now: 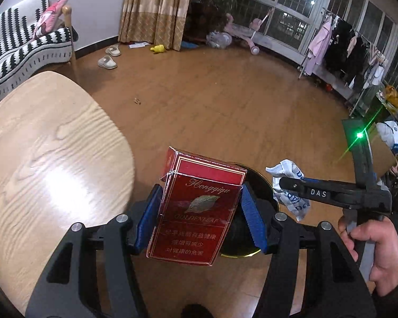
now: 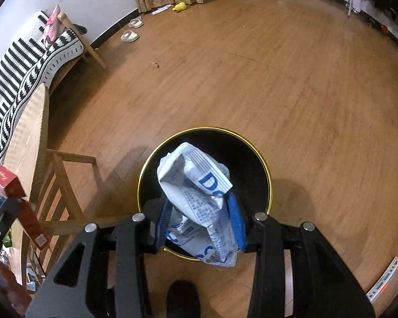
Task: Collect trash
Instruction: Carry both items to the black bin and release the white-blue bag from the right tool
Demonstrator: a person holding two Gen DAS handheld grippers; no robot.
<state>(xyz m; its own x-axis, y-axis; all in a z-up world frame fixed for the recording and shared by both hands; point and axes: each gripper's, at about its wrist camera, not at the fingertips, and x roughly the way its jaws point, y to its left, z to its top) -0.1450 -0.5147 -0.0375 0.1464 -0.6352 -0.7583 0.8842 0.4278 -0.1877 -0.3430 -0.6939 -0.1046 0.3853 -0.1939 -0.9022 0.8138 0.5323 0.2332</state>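
A wide wood-plank floor point(image 2: 291, 84) fills most of both views, with a striped sofa point(image 1: 18, 45) against the wall, half cut off by the lens edge. The pale wooden desk point(image 1: 47, 153) stands at the left; in the right wrist view only its edge and slatted legs show, and its top is foreshortened too far to read.

A round black bin point(image 2: 254, 159) with a gold rim sits on the floor just off the desk's near corner. In the left wrist view almost all of it is hidden behind the red cigarette pack point(image 1: 196, 206), with only slivers of rim and dark wall showing on either side.

The left claw point(image 1: 200, 212) clamps that pack upright between its blue pads, over the bin; the pack's lid end is bent and its lower corner covers part of the rim. In the right wrist view the same pack appears at the far left, partly cut off.

The right claw point(image 2: 199, 217) grips a crumpled white-and-blue wrapper point(image 2: 196, 185) above the bin's mouth. The wrapper blocks the view inside the bin, so its contents cannot be made out, and its print is too creased to read beyond a few blue letters.

A hand point(image 1: 376, 243) on the right claw's handle shows at the edge of the left wrist view, the sleeve cut off.
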